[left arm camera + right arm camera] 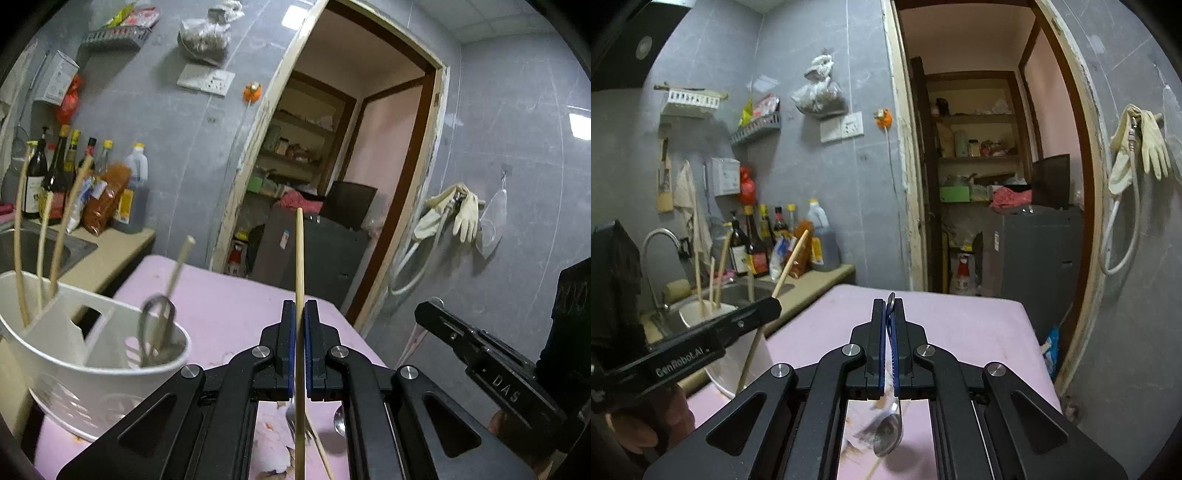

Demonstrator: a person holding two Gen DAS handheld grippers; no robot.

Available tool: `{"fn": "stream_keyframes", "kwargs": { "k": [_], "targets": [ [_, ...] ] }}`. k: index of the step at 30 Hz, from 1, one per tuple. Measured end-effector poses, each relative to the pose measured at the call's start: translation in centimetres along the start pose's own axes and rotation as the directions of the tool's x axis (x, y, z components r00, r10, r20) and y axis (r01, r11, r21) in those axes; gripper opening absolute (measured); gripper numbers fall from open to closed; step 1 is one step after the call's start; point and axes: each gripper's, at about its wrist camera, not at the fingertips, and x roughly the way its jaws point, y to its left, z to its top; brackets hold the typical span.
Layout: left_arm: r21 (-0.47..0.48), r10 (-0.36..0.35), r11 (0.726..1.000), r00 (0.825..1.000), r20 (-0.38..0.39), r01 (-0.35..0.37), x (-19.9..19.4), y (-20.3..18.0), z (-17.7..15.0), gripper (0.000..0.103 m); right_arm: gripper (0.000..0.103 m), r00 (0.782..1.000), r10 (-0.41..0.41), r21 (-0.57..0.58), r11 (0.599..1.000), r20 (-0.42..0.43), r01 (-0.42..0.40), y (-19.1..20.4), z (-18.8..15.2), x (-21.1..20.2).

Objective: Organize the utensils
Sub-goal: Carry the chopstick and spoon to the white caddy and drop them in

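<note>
My left gripper [300, 308] is shut on a wooden chopstick [300, 251] that stands upright between its blue pads, above the pink table [221, 295]. A white divided utensil holder [74, 387] sits to the left with several chopsticks and a metal utensil [157, 328] in it. Under the gripper lie a fork [291, 413], a spoon [340, 421] and another chopstick [318, 445]. My right gripper [891, 306] is shut on a metal spoon [888, 434], its bowl hanging below the pads. The left gripper [774, 304] shows at the left, by the holder [762, 354].
A sink [33, 247] and a row of sauce bottles [59, 173] stand behind the holder on the counter. Past the table's far edge is an open doorway with a dark cabinet [317, 251]. Gloves [465, 214] and a hose hang on the right wall.
</note>
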Motion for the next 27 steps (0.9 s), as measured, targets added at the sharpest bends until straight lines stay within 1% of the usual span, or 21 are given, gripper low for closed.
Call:
{"fn": "stream_keyframes", "kwargs": {
  "k": [5, 9, 13, 17, 22, 27],
  "targets": [
    [-0.002, 0.012, 1.000, 0.999, 0.048, -0.012, -1.4, 1.0, 1.5, 0.002, 0.000, 0.999, 0.040, -0.017, 0.999, 0.030, -0.039, 1.5, 2.2, -0.3],
    [-0.019, 0.025, 1.000, 0.996, 0.088, -0.023, -2.4, 2.3, 3.2, 0.002, 0.000, 0.995, 0.096, -0.035, 0.995, 0.030, -0.095, 3.2, 4.6, 0.4],
    [-0.028, 0.050, 0.999, 0.989, 0.138, -0.047, -3.6, 4.1, 5.2, 0.002, 0.000, 0.989, 0.141, -0.040, 0.989, 0.041, -0.139, 4.8, 6.6, 1.1],
    [-0.027, 0.079, 0.997, 0.981, 0.179, -0.075, -4.8, 6.2, 7.0, 0.002, 0.000, 0.979, 0.190, -0.038, 0.982, 0.076, -0.187, 6.4, 8.7, 1.5],
    [-0.059, 0.144, 0.989, 0.965, 0.221, -0.135, -5.9, 10.1, 9.0, 0.002, 0.000, 0.960, 0.255, -0.041, 0.967, 0.115, -0.251, 8.3, 11.1, 1.8],
    [-0.092, 0.237, 0.971, 0.939, 0.249, -0.221, -5.9, 13.9, 9.5, 0.002, 0.000, 0.947, 0.307, -0.074, 0.951, 0.100, -0.300, 11.1, 12.1, 3.3]
  ]
}}
